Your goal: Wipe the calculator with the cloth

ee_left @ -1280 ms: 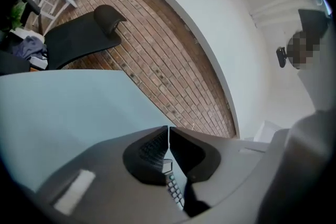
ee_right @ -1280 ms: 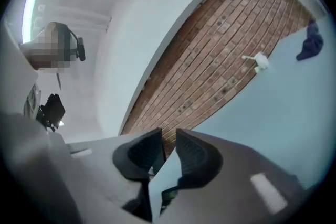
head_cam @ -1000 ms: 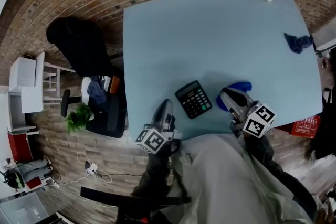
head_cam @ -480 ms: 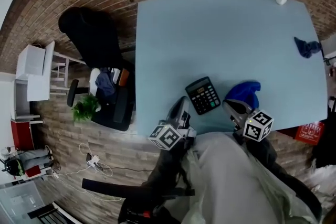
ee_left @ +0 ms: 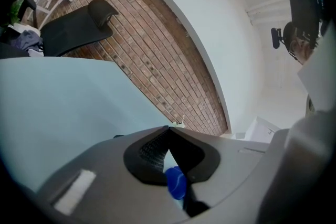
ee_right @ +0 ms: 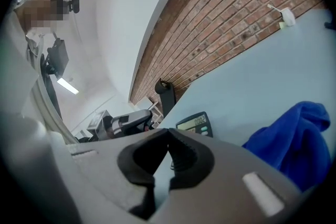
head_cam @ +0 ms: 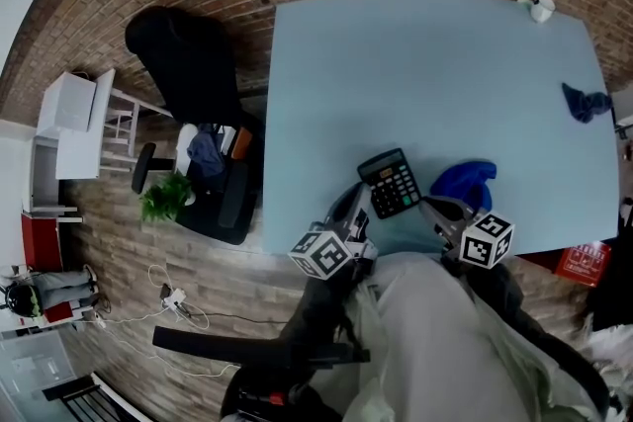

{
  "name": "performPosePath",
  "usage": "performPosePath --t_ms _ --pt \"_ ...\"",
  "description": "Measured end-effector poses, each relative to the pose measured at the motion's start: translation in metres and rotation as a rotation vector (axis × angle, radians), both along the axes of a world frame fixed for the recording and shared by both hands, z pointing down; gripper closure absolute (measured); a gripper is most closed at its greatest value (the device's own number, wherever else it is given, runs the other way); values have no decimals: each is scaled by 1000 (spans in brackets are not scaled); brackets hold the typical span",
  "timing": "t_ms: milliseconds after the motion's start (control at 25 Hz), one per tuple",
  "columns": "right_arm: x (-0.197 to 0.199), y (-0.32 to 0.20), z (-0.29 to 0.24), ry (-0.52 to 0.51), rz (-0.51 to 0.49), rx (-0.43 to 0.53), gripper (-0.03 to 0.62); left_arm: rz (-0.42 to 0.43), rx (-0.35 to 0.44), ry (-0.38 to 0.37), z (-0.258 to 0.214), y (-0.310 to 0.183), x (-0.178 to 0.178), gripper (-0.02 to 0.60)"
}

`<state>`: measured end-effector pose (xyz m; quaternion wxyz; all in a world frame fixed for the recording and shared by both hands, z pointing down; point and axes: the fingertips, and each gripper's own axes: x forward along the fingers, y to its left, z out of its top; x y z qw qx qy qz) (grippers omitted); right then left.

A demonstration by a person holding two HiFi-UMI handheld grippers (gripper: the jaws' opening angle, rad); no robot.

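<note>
The black calculator point(head_cam: 394, 185) lies near the light-blue table's front edge point(head_cam: 554, 237); in the right gripper view the calculator point(ee_right: 195, 124) sits just past the jaws. A blue cloth point(head_cam: 463, 183) lies bunched to its right, and in the right gripper view this cloth point(ee_right: 294, 141) is beside the jaws, not between them. My right gripper point(head_cam: 433, 207) is shut and empty, its tip point(ee_right: 168, 131) low over the table between calculator and cloth. My left gripper point(head_cam: 349, 203) is shut and empty at the calculator's near-left; its closed tip point(ee_left: 169, 127) points across the table.
A second dark-blue cloth point(head_cam: 586, 102) lies at the table's right edge. A white cup point(head_cam: 539, 7) stands at the far right corner. Left of the table are a black office chair point(head_cam: 188, 64) and a small plant point(head_cam: 163, 198) on the brick floor.
The right gripper has drawn back toward the table's front edge and dropped lower. The cloth, partly under it before, now lies bunched beyond its tip. The head view has shifted.
</note>
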<state>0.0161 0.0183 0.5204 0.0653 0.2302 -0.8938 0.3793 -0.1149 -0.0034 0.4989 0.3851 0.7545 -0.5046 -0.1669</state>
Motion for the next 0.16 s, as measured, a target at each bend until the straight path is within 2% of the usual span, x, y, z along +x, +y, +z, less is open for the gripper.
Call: performPosePath --t_ms 160 --pt "1 2 -2 3 -1 4 592 29 -7 9 1 -1 8 575"
